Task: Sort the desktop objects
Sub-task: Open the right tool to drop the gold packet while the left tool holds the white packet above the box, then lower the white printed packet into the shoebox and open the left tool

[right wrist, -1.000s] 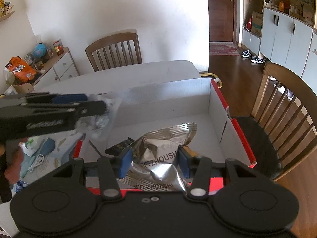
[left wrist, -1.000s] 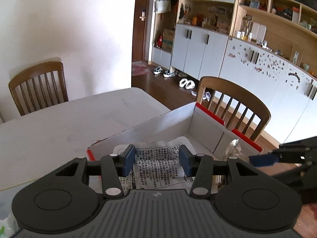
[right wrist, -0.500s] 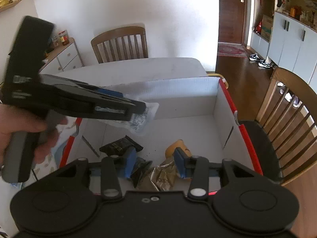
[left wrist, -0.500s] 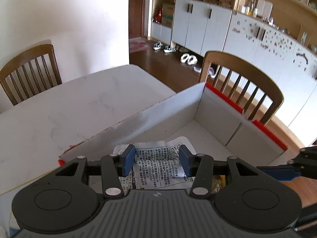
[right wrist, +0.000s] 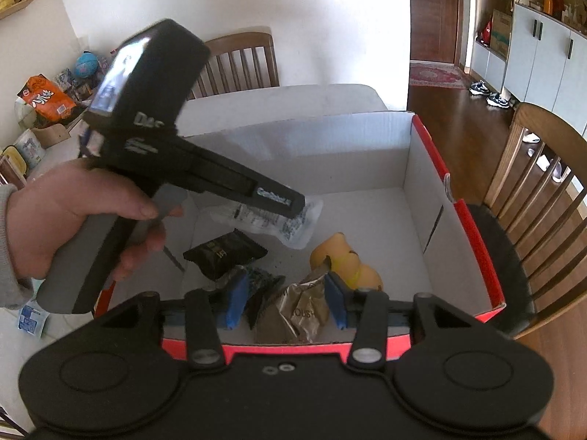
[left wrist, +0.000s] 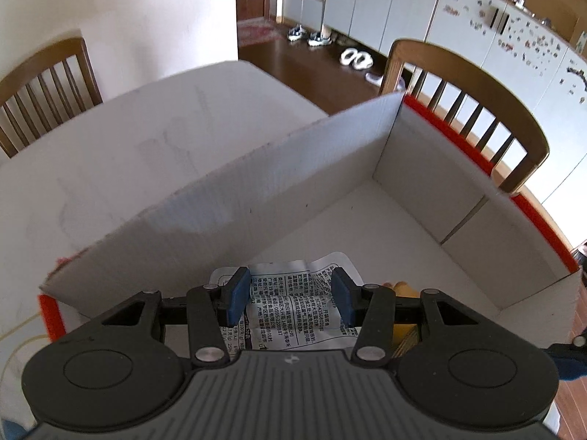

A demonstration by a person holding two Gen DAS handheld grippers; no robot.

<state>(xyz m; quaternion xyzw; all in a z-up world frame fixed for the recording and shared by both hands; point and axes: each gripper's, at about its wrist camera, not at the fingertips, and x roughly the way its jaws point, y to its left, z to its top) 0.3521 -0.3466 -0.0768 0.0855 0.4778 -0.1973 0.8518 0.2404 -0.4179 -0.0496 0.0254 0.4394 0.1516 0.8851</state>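
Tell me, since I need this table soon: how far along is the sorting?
Done: a black packet and a yellow toy lie in the box. In hand: the left gripper holds a printed clear packet over the box; the right gripper has its jaws opening, a crumpled silver wrapper between them inside the box. Left: at least a small blue-and-white packet on the table outside the box.

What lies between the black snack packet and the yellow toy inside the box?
In the right wrist view, bare, crumb-specked box floor separates the black snack packet from the yellow toy; a crumpled foil bag lies nearer the camera.
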